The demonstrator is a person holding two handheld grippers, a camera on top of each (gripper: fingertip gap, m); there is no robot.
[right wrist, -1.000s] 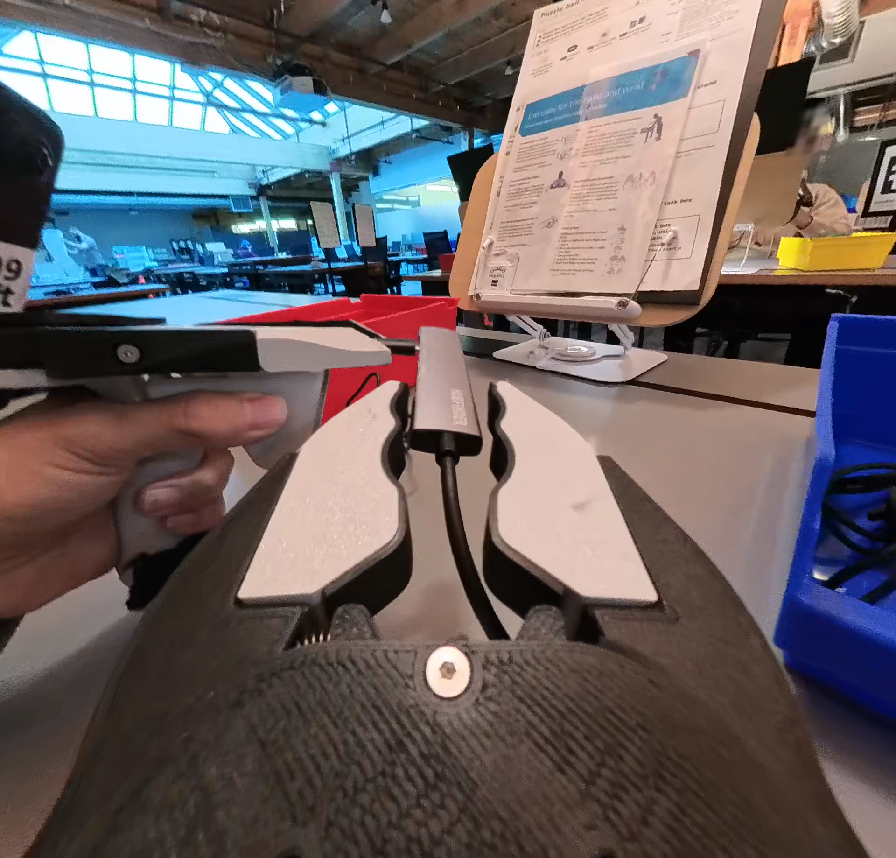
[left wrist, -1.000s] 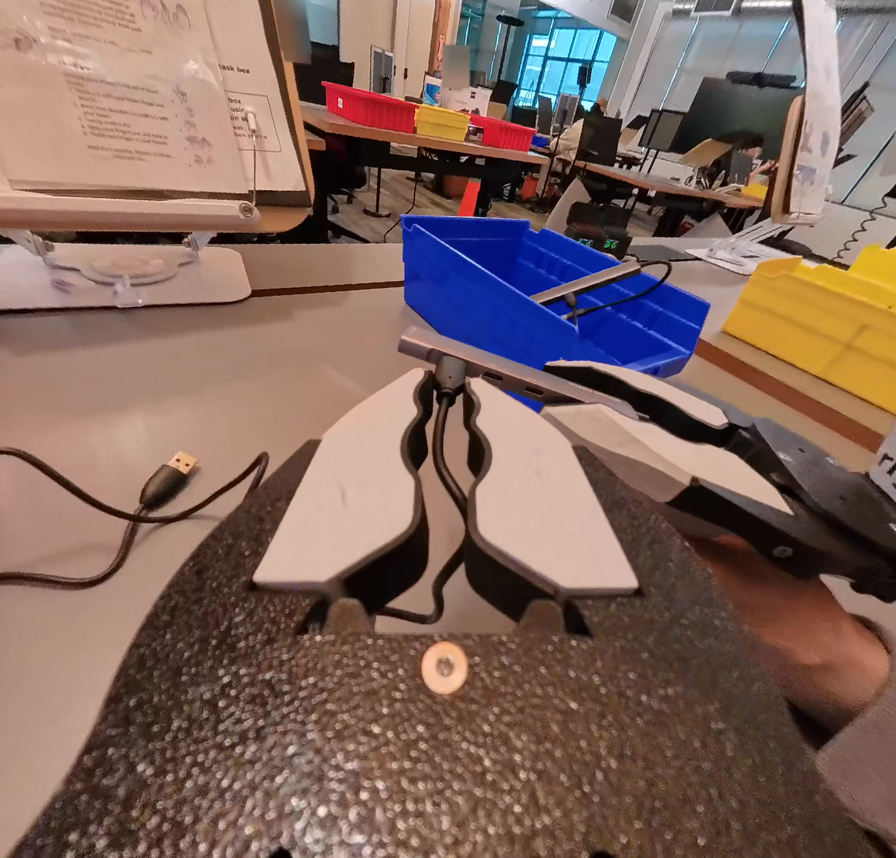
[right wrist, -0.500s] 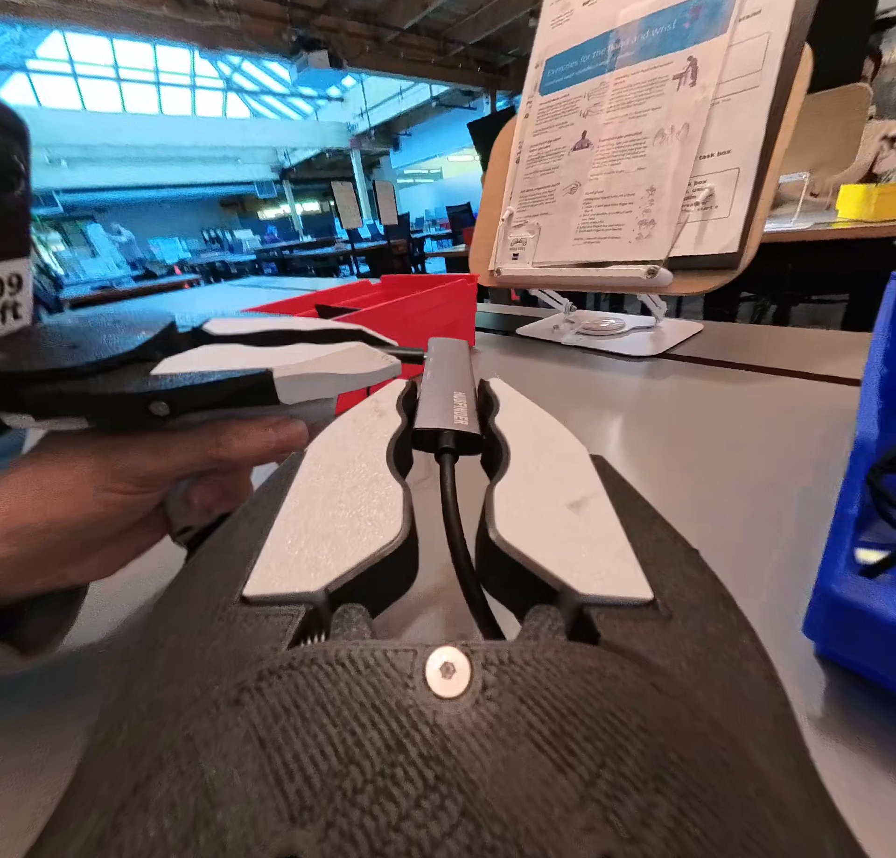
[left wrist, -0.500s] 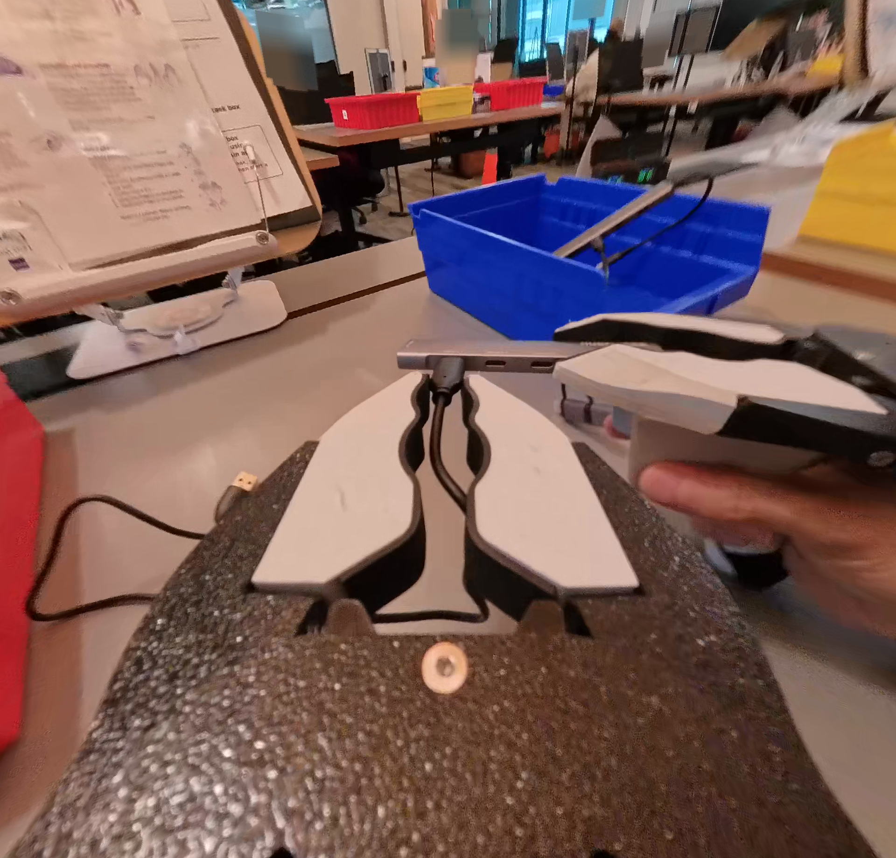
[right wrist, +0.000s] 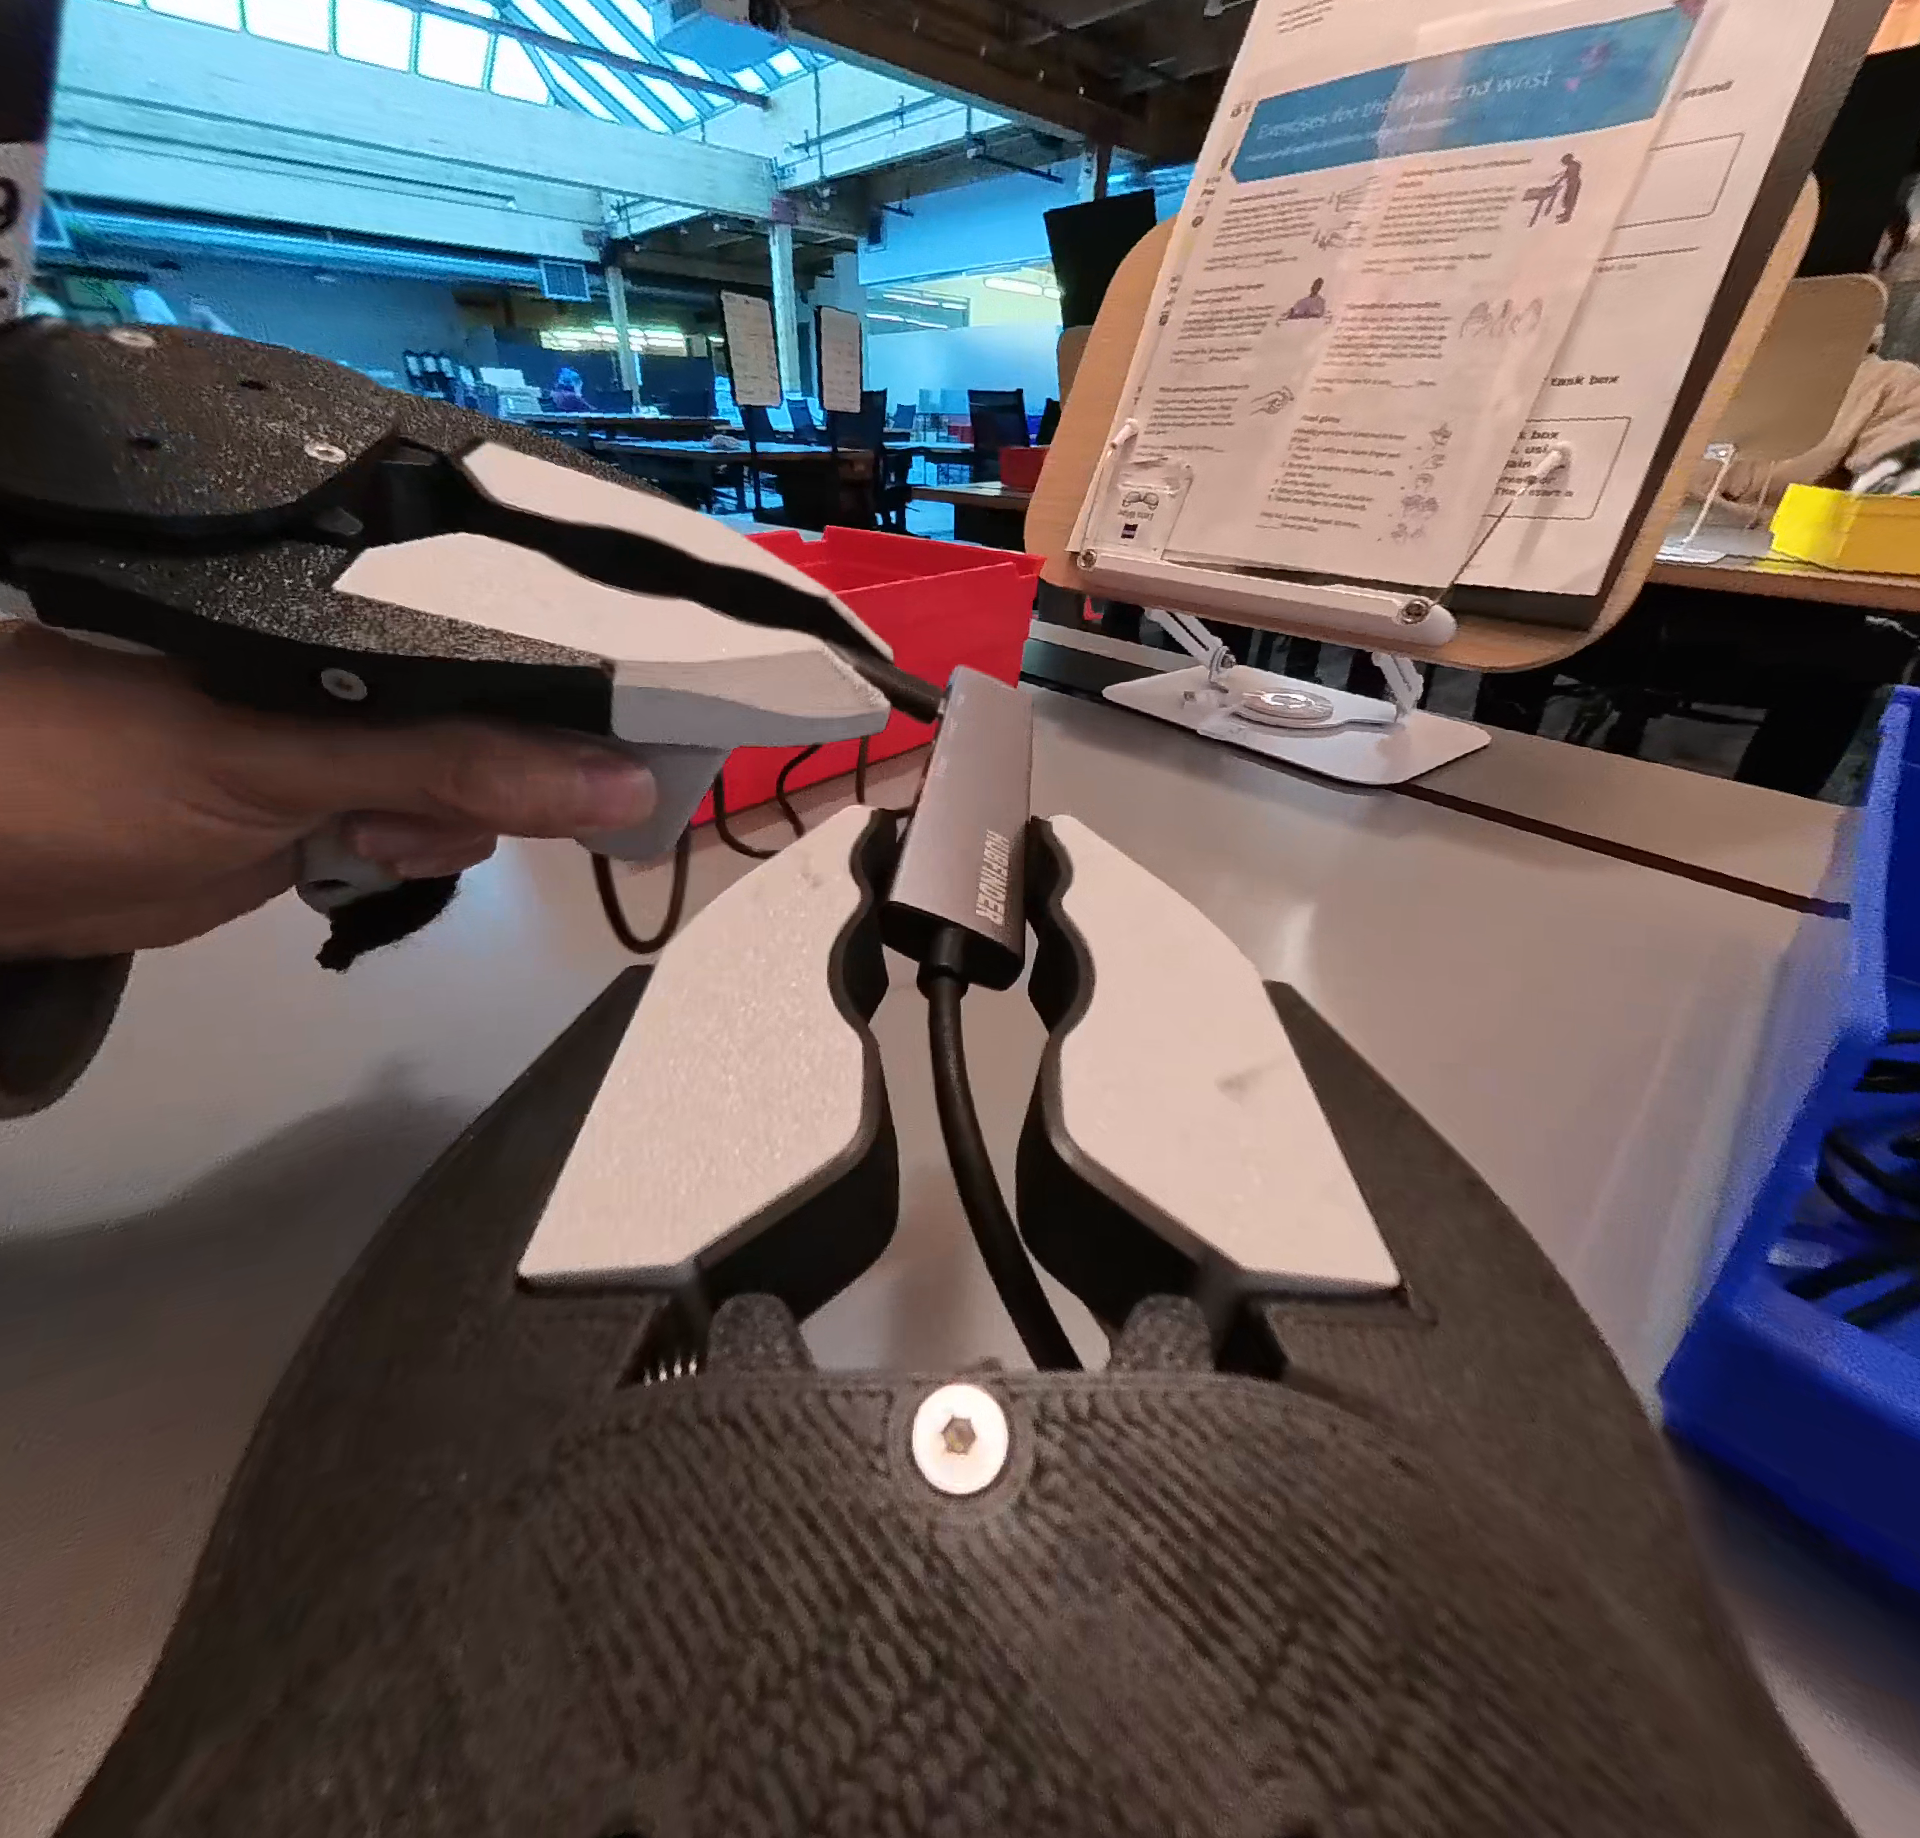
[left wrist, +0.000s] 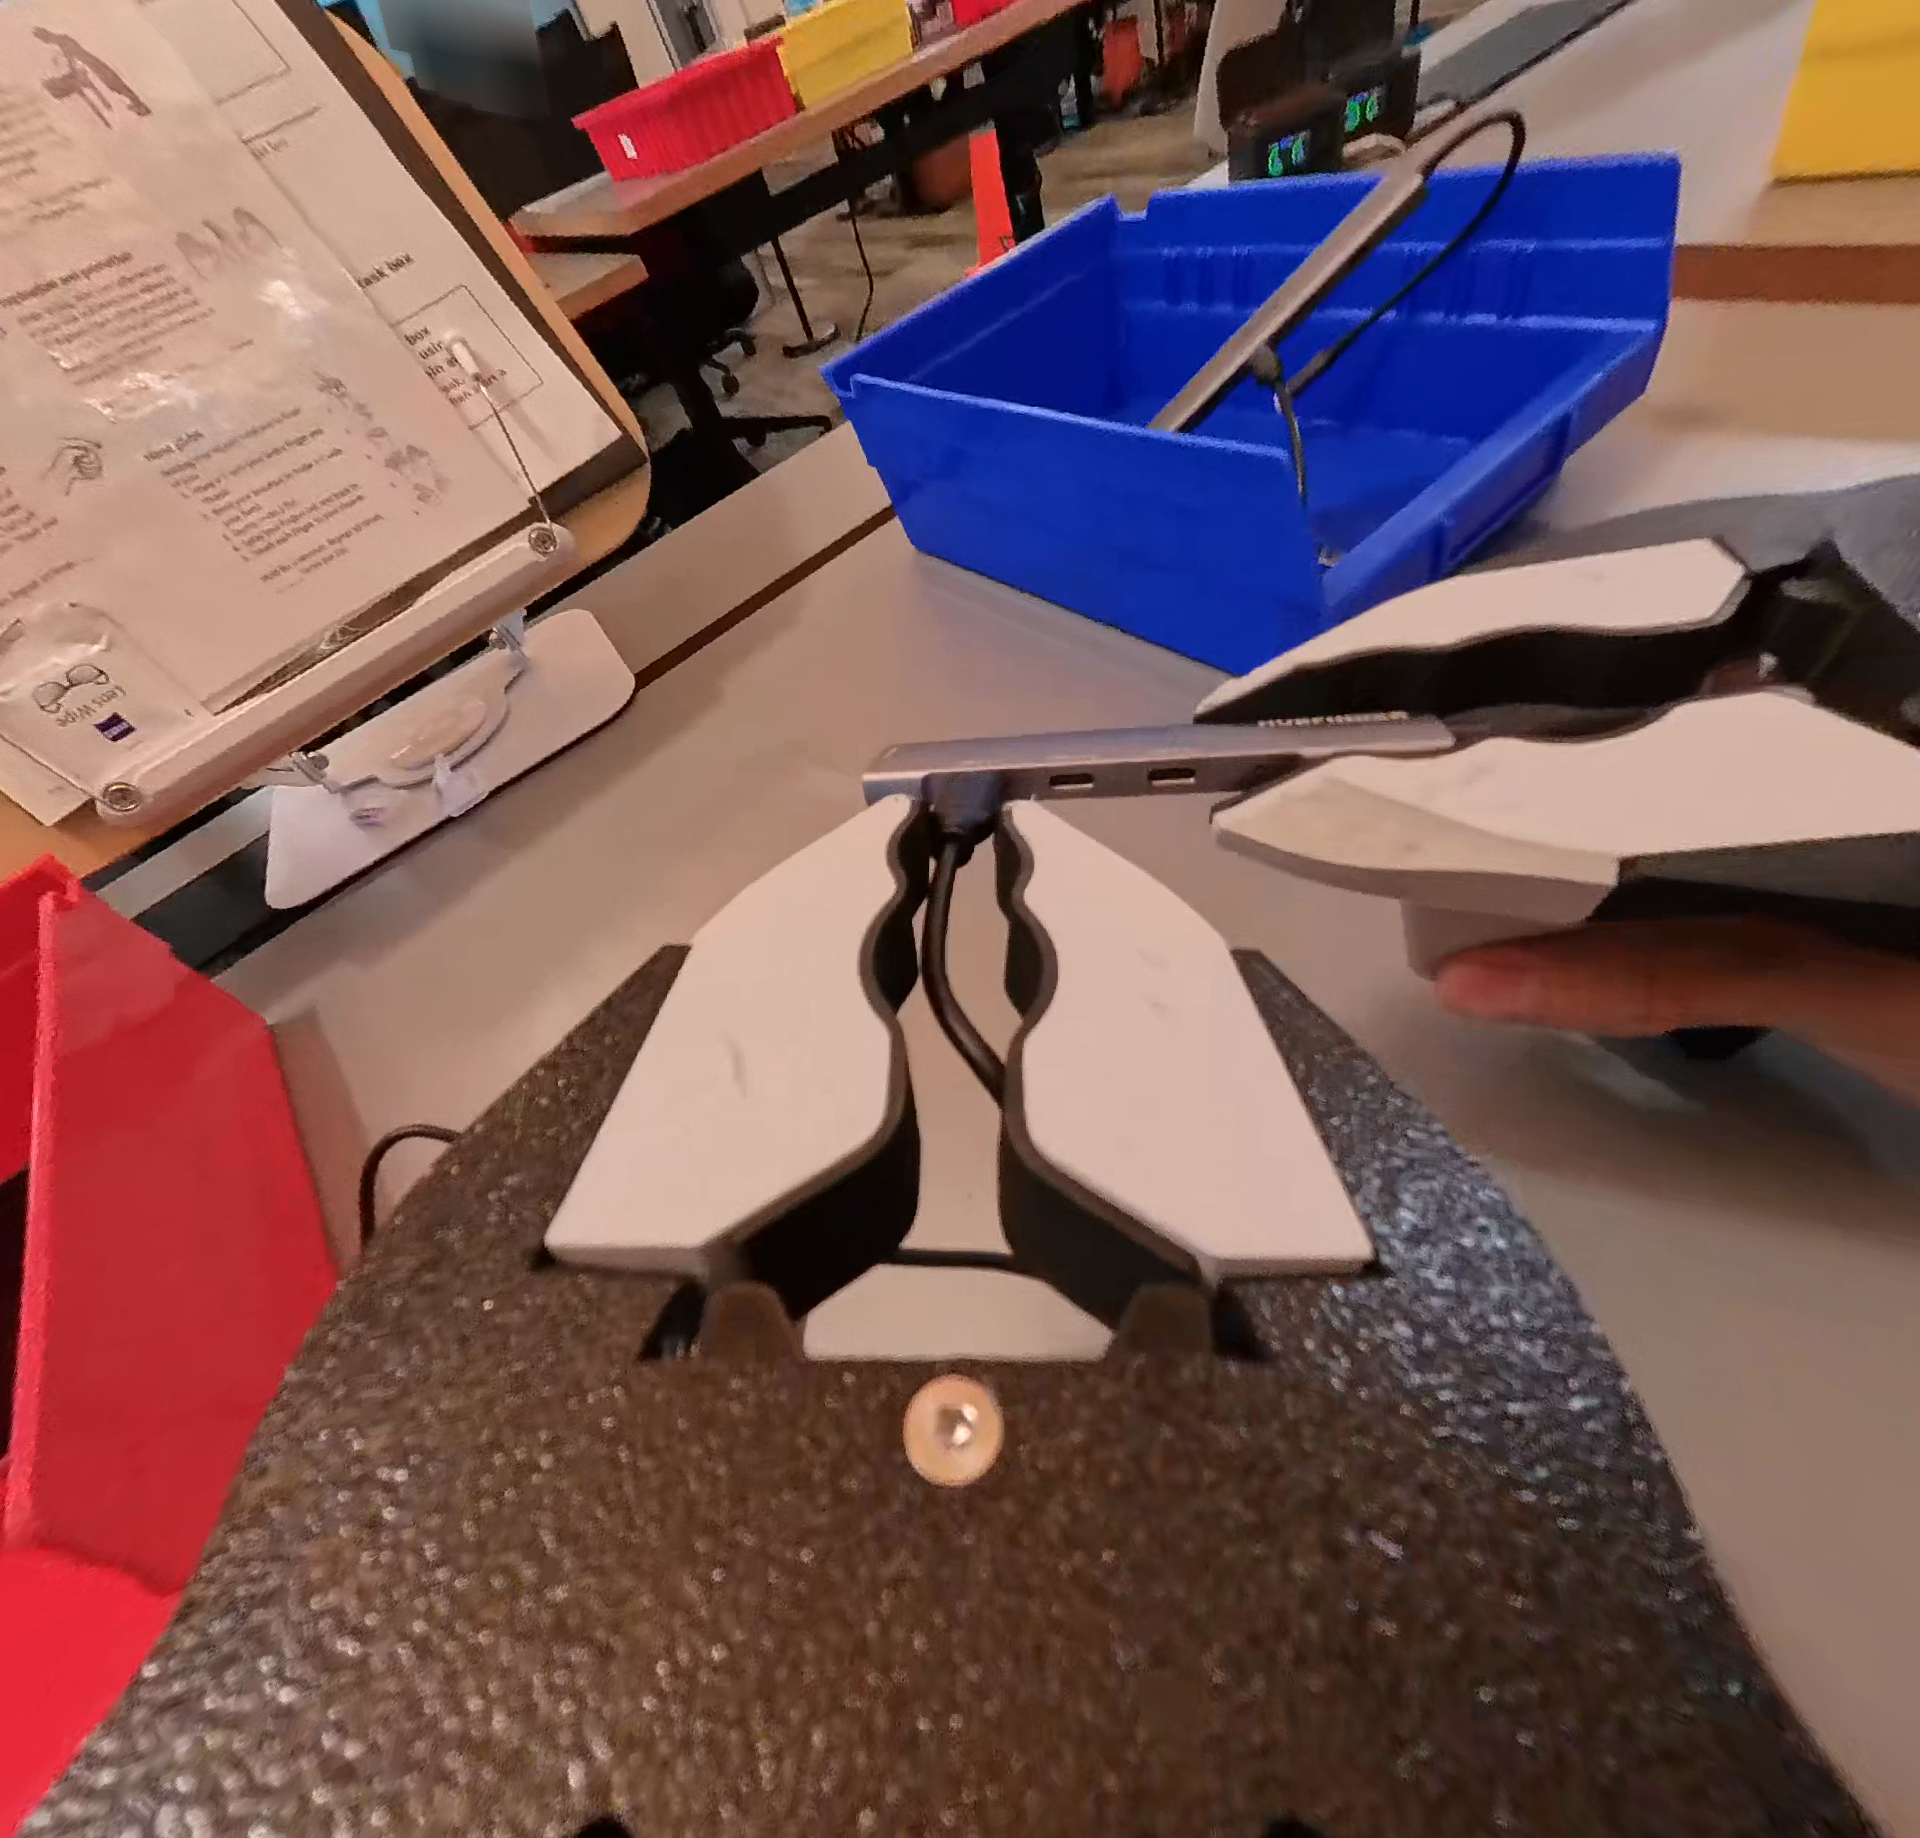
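The left gripper, at centre frame in its own view, is closed narrowly on a black plug seated in the near end of a grey hub; the plug's cable runs back between the fingers. The right gripper clamps the hub's other end, and the hub's own cable trails down between its fingers. In the left view the hub lies level, just right of centre, held above the grey table. A blue bin in the upper right holds a second hub leaning on its rim. A red bin sits at the left edge, and a document stand fills the upper left. A hand grips the left gripper's handle at mid-left of the right view.
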